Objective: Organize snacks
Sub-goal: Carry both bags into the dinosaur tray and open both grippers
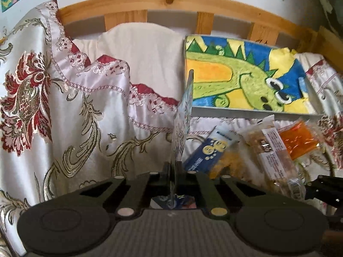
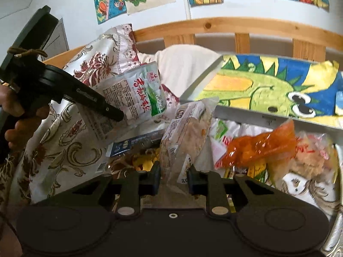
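Note:
My left gripper (image 1: 173,169) is shut on a flat white and green snack packet (image 1: 182,124), held edge-on above the bedspread; the right wrist view shows that packet's face (image 2: 139,94) with the left gripper (image 2: 120,115) clamped on it. My right gripper (image 2: 173,176) is shut on a clear-wrapped cake bar (image 2: 186,132) that stands tilted above the pile. An orange packet (image 2: 261,147), a blue packet (image 2: 128,145) and other snacks lie around it. In the left wrist view the cake bar (image 1: 272,150), orange packet (image 1: 298,141) and blue packet (image 1: 205,152) lie at the right.
A box with a green dinosaur picture on its lid (image 1: 246,75) stands open behind the snacks, its grey rim (image 2: 257,115) above the pile. A floral bedspread (image 1: 64,107) covers the bed. A wooden slatted headboard (image 1: 163,2) and a white pillow (image 1: 145,49) are behind.

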A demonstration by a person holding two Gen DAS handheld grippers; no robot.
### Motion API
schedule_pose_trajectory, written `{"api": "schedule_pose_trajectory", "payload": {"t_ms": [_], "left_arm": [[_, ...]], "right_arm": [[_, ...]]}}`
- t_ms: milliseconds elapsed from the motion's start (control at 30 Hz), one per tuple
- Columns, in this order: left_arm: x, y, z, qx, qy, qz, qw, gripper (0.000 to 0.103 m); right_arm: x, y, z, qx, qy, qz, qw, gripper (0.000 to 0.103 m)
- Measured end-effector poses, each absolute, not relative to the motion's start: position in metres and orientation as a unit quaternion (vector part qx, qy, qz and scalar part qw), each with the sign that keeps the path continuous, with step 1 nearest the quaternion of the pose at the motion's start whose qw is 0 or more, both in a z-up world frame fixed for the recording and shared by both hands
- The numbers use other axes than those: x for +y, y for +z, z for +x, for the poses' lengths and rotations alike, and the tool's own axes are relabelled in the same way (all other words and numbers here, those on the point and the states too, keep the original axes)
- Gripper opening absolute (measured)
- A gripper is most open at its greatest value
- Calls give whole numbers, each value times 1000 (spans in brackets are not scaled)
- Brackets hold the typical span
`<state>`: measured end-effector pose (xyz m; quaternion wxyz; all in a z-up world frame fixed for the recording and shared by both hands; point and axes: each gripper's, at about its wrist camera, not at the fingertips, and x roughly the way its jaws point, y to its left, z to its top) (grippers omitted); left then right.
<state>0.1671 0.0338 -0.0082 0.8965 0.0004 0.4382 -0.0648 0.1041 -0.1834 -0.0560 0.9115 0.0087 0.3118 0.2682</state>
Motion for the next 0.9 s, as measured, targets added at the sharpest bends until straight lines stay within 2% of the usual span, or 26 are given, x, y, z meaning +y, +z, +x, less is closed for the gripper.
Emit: {"api": "schedule_pose_trajectory", "payload": {"t_ms": [233, 533, 733, 900], "left_arm": [[15, 4, 169, 407, -77, -15, 910, 3], [-40, 17, 220, 369, -90, -44, 924, 3], [-84, 5, 269, 369, -87, -93, 921, 3], [-114, -6, 297, 373, -102, -94, 918, 3]], "right_arm": [[-196, -40, 104, 267, 256, 12, 929, 25], [-242, -20, 143, 204, 197, 16, 959, 25], [-288, -25, 187, 200, 153, 32, 967, 25], [-323, -34, 217, 217, 117, 58, 968, 25]]}}
